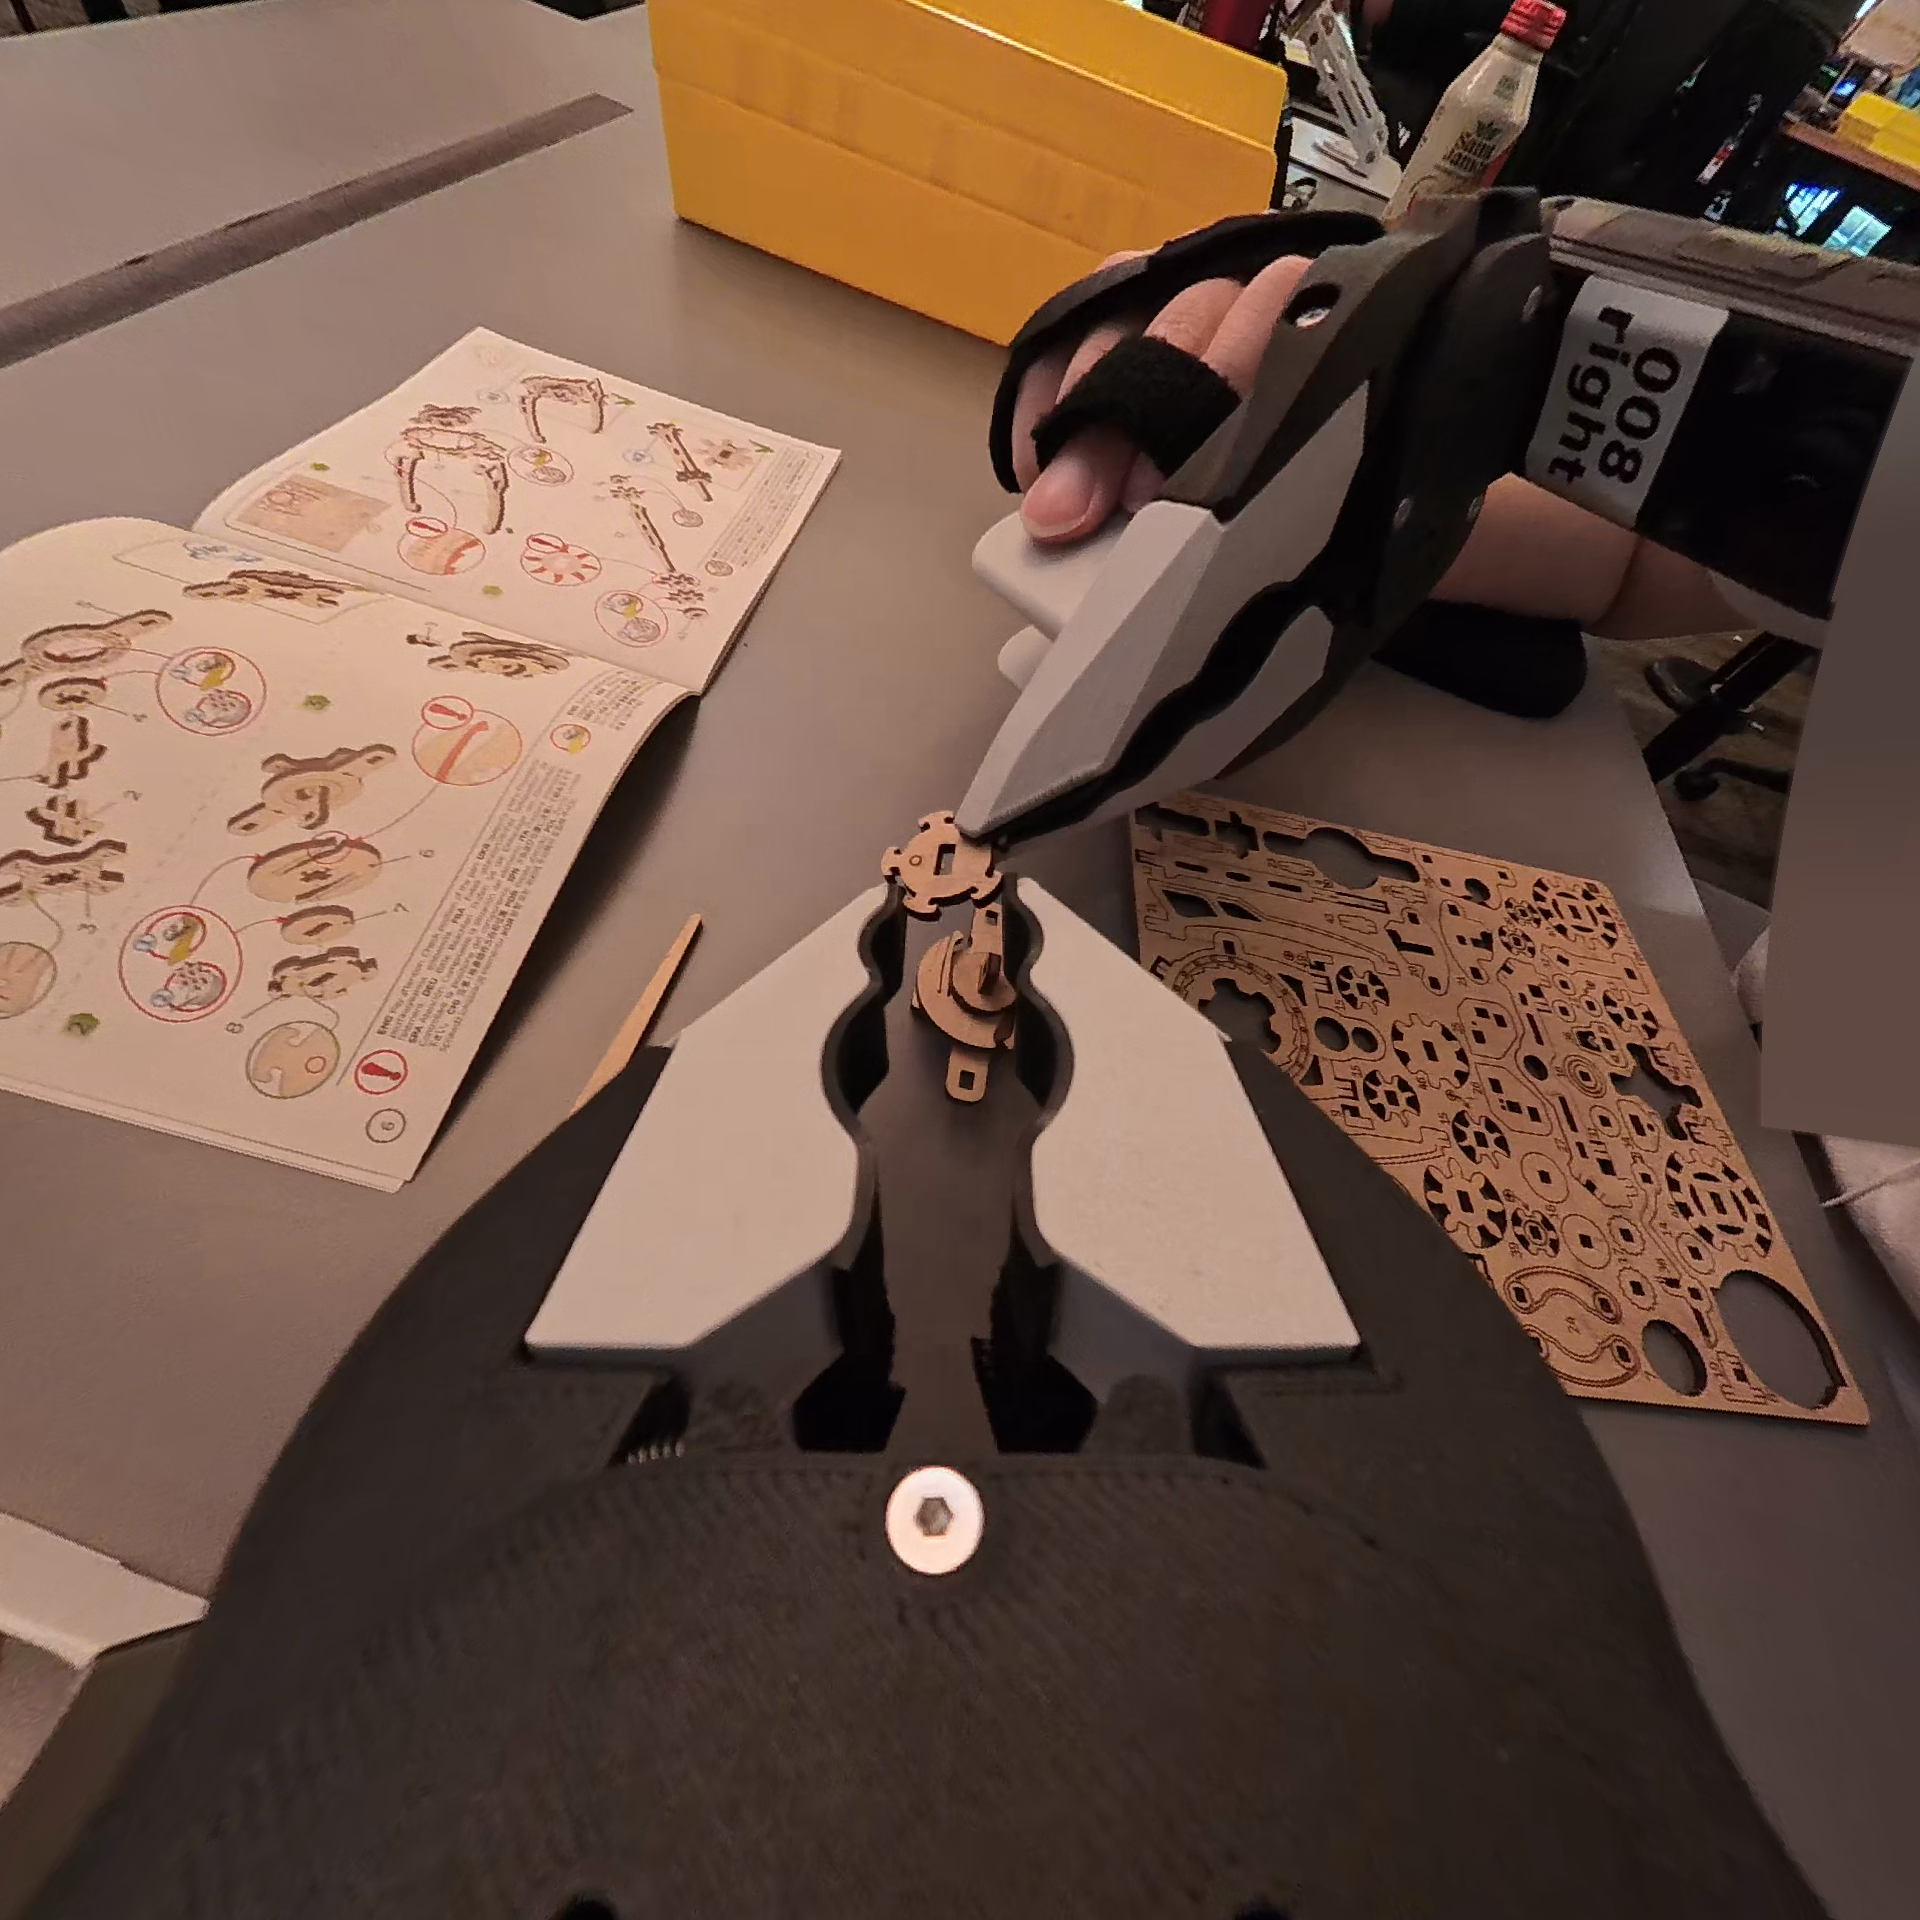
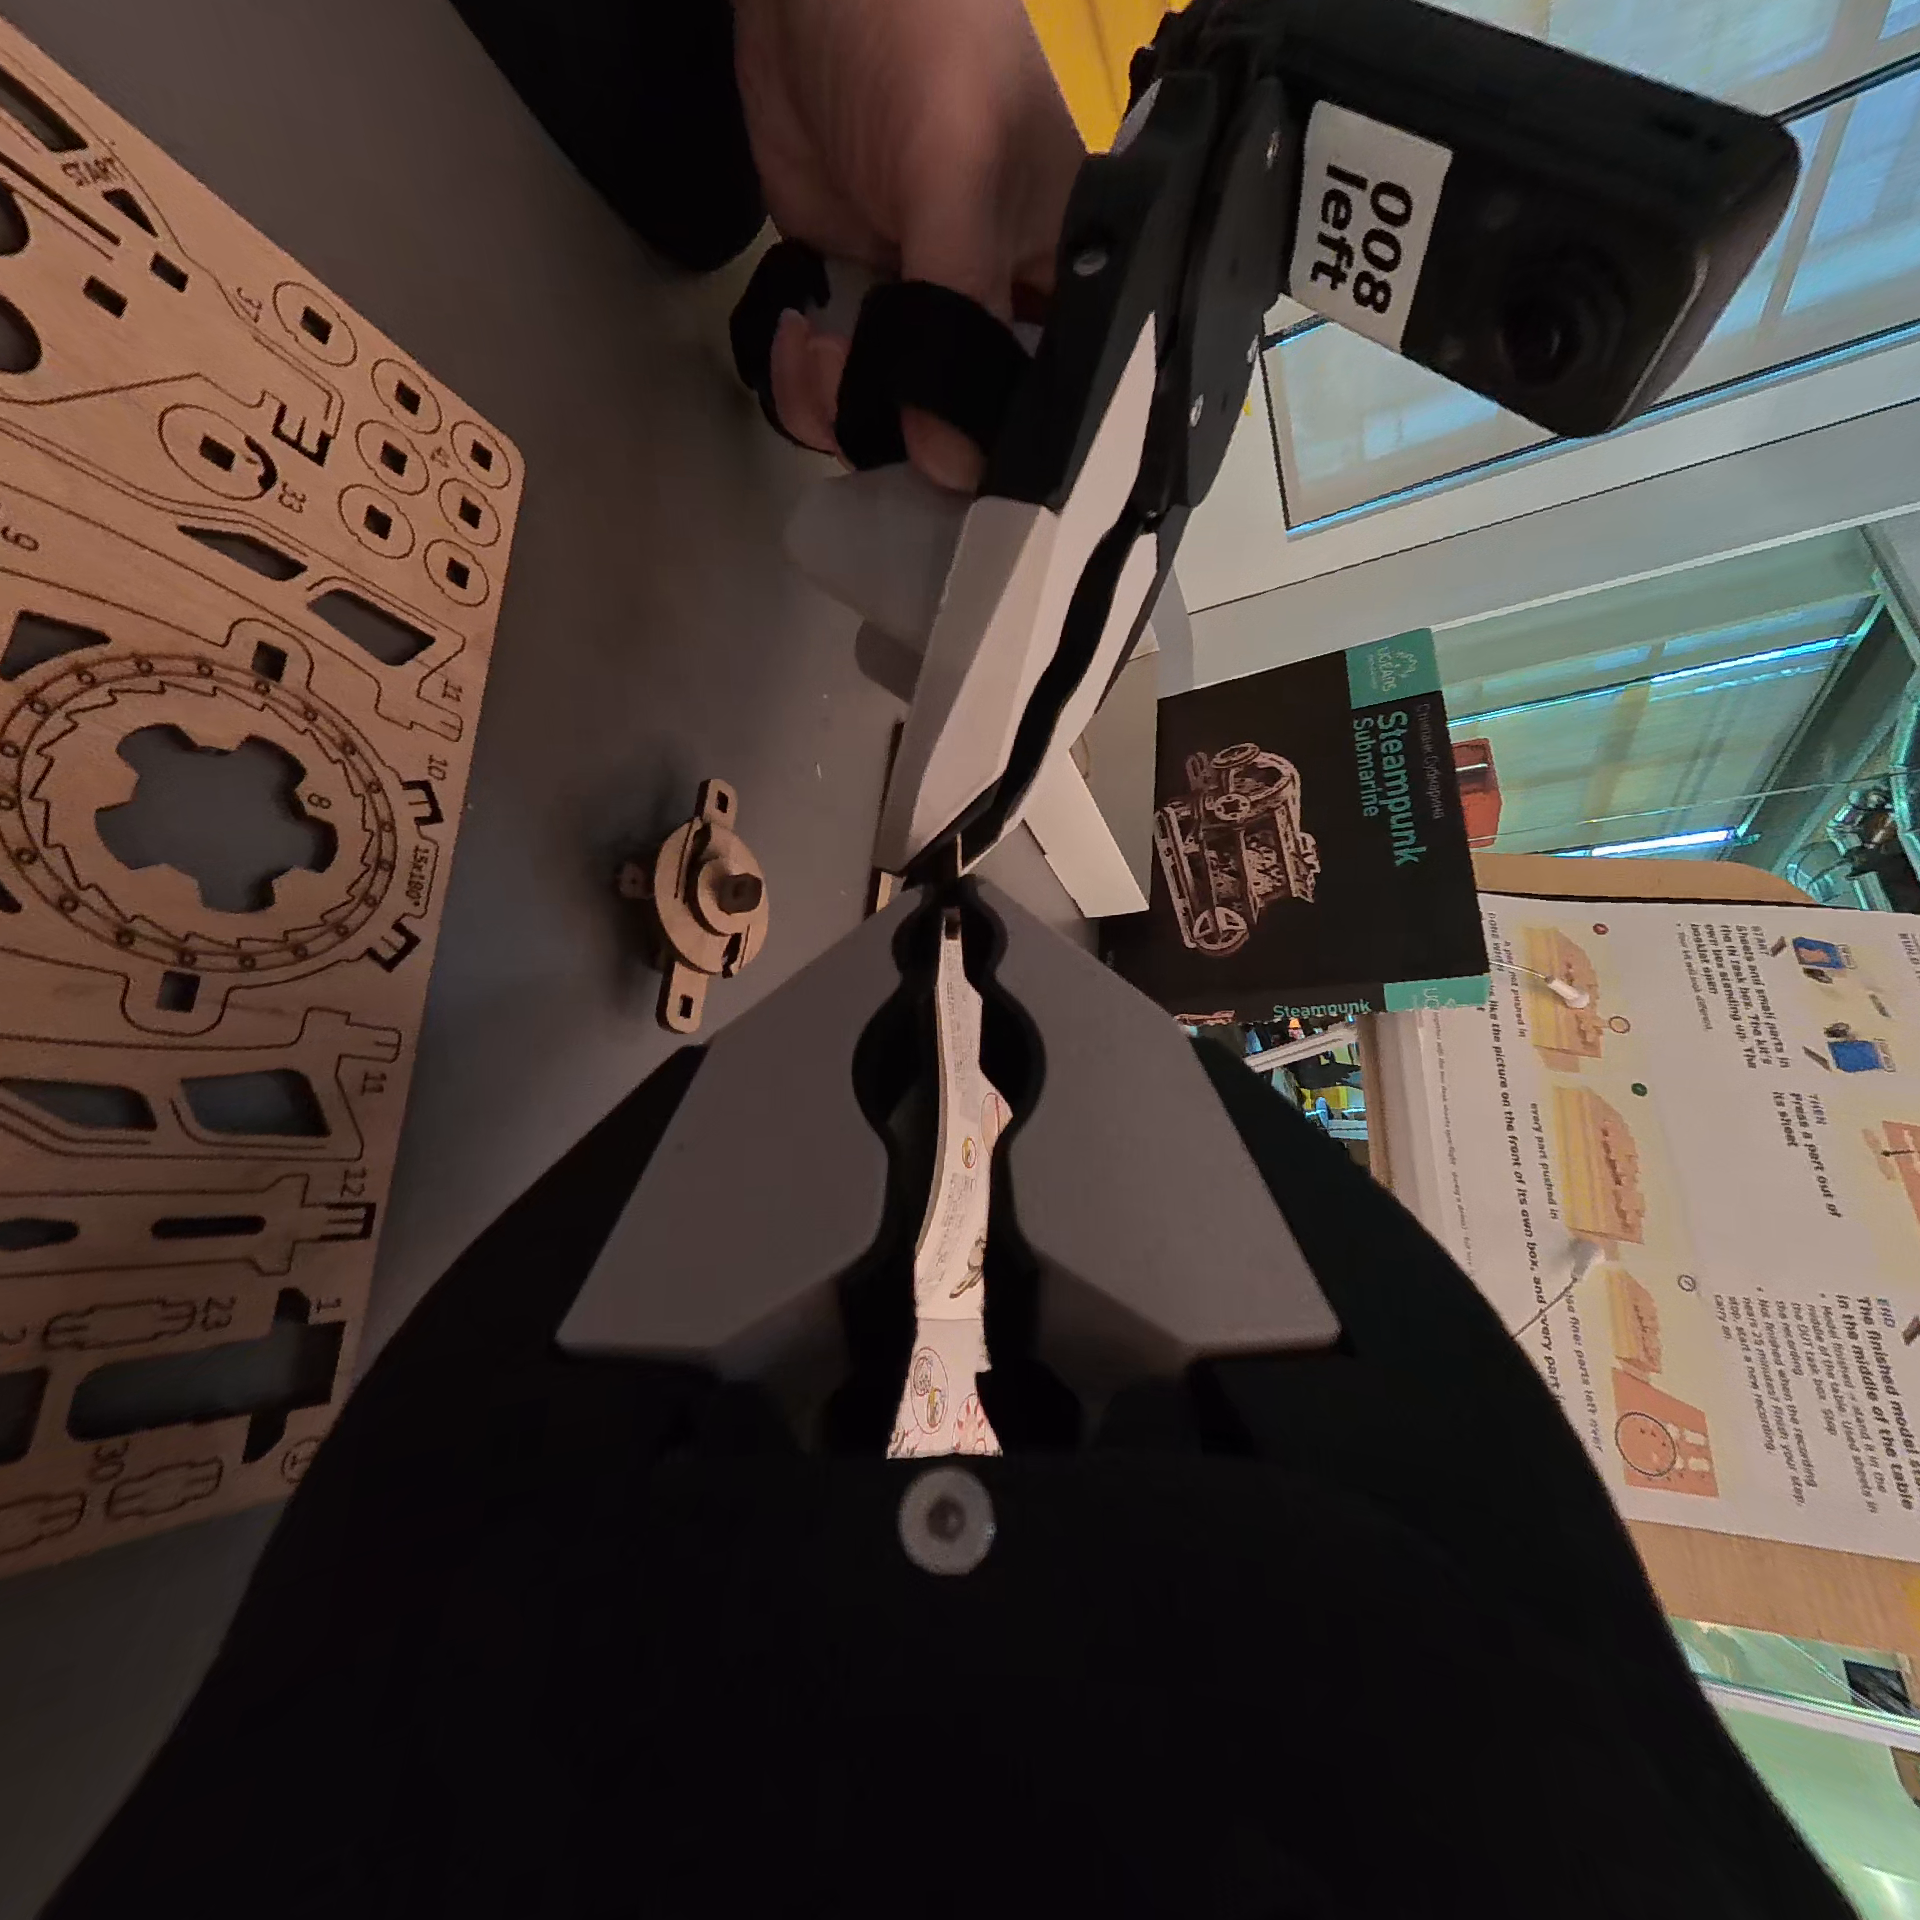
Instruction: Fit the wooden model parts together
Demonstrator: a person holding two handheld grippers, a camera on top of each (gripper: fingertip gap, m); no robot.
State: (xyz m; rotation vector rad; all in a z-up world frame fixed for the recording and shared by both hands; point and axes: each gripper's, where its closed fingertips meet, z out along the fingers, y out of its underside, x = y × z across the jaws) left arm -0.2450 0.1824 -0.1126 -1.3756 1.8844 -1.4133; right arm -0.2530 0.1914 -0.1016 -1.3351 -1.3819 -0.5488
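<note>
Left gripper (image 1: 953, 896) jaws narrowly parted at wooden gear (image 1: 938, 864) — grip cannot be told; gear pinched by right gripper (image 1: 982, 831) jaws — likely held for alignment.

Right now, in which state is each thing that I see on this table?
right gripper, shut on the wooden gear
left gripper, tips beside the gear, grip unclear
wooden sub-assembly, lying on the table, untouched
instruction booklet, open
wooden parts sheet, flat, several parts punched out
bottle, capped

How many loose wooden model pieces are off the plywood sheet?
2: a small notched wooden gear at the right gripper tip, a round wooden subassembly on the grey table. Others may be hidden.
</note>
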